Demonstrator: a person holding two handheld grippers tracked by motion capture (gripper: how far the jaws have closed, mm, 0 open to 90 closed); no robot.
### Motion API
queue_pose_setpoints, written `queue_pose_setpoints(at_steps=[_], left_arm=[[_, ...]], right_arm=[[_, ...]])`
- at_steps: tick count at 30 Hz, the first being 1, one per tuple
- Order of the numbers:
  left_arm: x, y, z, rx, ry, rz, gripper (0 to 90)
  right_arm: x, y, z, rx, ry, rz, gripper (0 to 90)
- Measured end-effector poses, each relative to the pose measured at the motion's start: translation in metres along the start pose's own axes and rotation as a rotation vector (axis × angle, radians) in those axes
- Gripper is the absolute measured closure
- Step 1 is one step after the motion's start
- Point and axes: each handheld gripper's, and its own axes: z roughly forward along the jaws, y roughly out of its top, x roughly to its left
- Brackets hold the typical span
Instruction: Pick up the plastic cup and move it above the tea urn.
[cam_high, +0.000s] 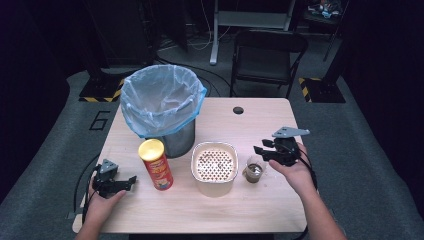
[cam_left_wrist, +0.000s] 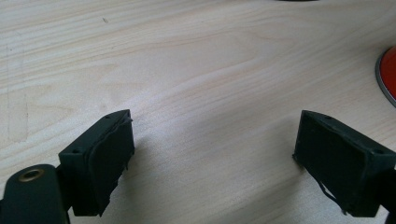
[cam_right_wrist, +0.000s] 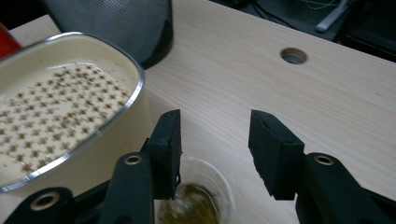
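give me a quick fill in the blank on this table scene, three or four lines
The bin is lined with a ____ plastic bag.
The chips can stands upright with a ____ lid on top.
The small clear cup sits beside the cream container and holds a ____ liquid.
The left claw has ____ between its pads.

Missing words: blue; yellow; brown; nothing

A pale wood-grain tabletop (cam_high: 240, 130) carries a red-and-yellow crisp can (cam_high: 156, 164) with a yellow lid, a cream tub (cam_high: 214, 169) speckled with rows of brown dots, and a clear cup (cam_high: 253, 171) of brown liquid. A light blue bag lines the silver mesh bin (cam_high: 162, 107). Both the left gripper (cam_high: 131, 181) and the right gripper (cam_high: 259, 150) are black.
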Motion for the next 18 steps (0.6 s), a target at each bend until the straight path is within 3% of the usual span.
queue_pose_setpoints(at_steps=[1,11,18], left_arm=[[0.0,0.0,0.0,0.0,0.0,0.0,11.6],[0.0,0.0,0.0,0.0,0.0,0.0,11.6],[0.0,0.0,0.0,0.0,0.0,0.0,11.6]], right_arm=[[0.008,0.007,0.009,0.01,0.032,-0.023,61.2],[0.031,0.023,0.047,0.061,0.107,-0.041,68.2],[0.032,0.021,0.063,0.1,0.127,-0.023,78.3]])
